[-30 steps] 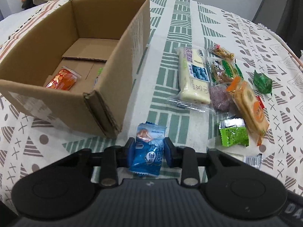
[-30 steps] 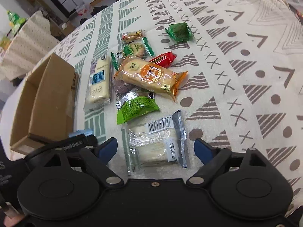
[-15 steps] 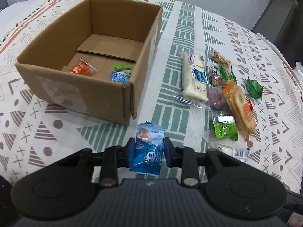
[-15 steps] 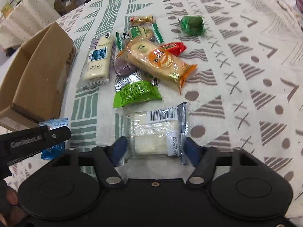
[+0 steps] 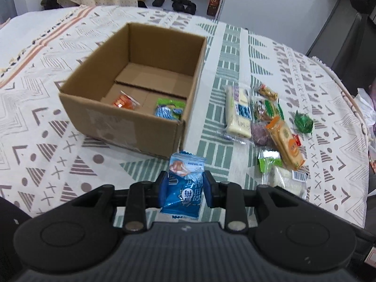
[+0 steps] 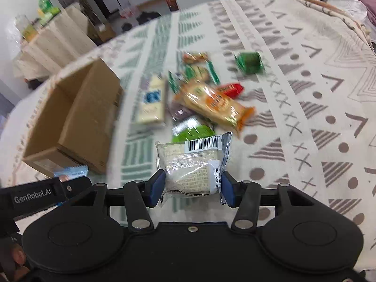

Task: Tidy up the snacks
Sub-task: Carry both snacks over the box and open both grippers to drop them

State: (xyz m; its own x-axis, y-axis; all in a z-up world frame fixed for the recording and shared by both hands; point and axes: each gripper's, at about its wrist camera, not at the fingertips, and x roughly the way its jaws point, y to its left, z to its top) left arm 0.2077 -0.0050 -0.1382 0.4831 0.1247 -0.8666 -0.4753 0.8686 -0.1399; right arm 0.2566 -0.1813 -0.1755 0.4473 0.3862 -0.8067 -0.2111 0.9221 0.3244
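We are partway through the sorting: the cardboard box [image 5: 131,87], at about 11 o'clock from the left claw [image 5: 185,185], is already holding an orange packet [image 5: 124,101] and a blue-and-green packet [image 5: 169,110], while a cluster of snacks [image 5: 265,122] is still lying on the patterned surface [image 5: 58,155] at 2 o'clock, well apart from the box. The left claw is gripping a blue packet [image 5: 184,183] just short of the box's near corner. The right claw [image 6: 191,185] is now clamping a clear-wrapped cake [image 6: 192,164] with a barcode and is lifting it off the surface; half a second ago its jaws were only closing around it there. Since a second ago we are also carrying the left claw higher and back, so the box is sitting farther off and its floor is showing more fully
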